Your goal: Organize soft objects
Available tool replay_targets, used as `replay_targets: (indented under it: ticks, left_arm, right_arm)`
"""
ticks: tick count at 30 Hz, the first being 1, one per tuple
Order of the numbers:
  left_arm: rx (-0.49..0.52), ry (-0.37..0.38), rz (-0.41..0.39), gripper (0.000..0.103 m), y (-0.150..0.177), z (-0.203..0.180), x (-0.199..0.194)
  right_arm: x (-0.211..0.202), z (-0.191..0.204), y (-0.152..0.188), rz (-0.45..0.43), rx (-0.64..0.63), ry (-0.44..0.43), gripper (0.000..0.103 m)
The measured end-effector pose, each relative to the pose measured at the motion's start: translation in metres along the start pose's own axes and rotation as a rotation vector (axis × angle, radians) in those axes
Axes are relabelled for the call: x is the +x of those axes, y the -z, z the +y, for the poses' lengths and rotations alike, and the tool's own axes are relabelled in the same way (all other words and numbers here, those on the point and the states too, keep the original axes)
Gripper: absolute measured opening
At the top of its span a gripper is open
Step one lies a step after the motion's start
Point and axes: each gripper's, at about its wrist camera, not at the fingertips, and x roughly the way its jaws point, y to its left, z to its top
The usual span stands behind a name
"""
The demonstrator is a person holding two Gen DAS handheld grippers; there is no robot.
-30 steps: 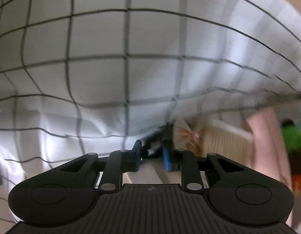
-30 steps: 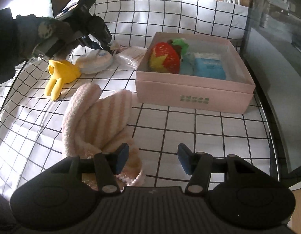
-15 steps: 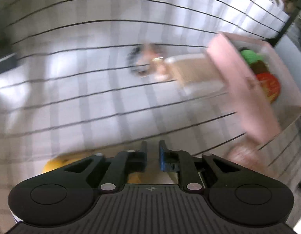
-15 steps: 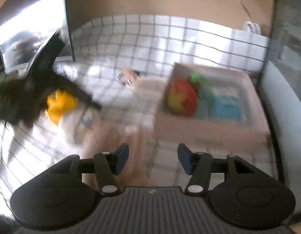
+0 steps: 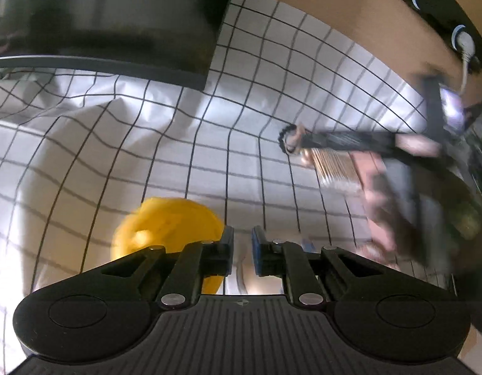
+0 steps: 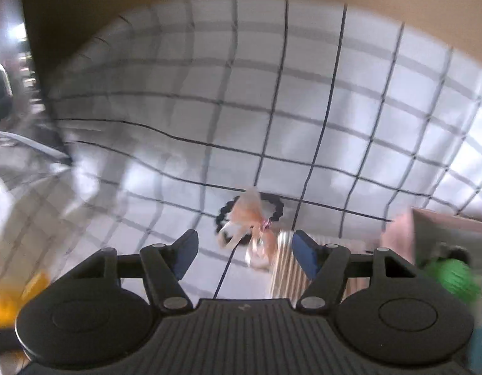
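My right gripper (image 6: 244,254) is open, low over the checked cloth, with a black hair tie with a peach bow (image 6: 252,218) just beyond its fingertips. A striped packet (image 6: 286,268) lies beside the bow. The bow (image 5: 291,139) also shows in the left wrist view, with the right gripper, blurred, above it. My left gripper (image 5: 241,250) is nearly closed and empty, a narrow gap between the blue pads. A yellow soft toy (image 5: 166,228) lies just left of its fingers. The pink box (image 6: 444,218) with a green toy (image 6: 450,276) is at the right.
A dark appliance (image 5: 116,15) stands on the cloth at the back left. A wooden wall (image 5: 350,9) runs behind. The checked cloth (image 5: 147,140) is rumpled at the left. A white round soft item (image 5: 245,276) shows under the left gripper.
My right gripper has swung left and down from over the towel to the bow hair tie. My left gripper has let go, pulled back and risen away from the bow.
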Motion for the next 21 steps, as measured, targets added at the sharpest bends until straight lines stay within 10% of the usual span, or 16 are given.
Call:
replay_targets:
  ticks: [6, 7, 9, 21]
  left_arm:
    - [0.031, -0.022, -0.018, 0.015, 0.023, -0.012, -0.026]
    - [0.038, -0.026, -0.023, 0.015, 0.028, -0.014, -0.031]
    - [0.043, -0.022, -0.032, 0.015, 0.035, -0.015, -0.039]
    - [0.034, 0.075, 0.027, 0.015, 0.063, -0.033, -0.036]
  right_arm:
    - [0.034, 0.009, -0.009, 0.007, -0.012, 0.102, 0.065]
    - [0.033, 0.013, -0.008, 0.009, -0.028, 0.095, 0.059]
    - [0.028, 0.027, -0.004, 0.017, -0.105, 0.085, 0.015]
    - [-0.131, 0.046, 0.095, -0.076, -0.194, -0.173, 0.014]
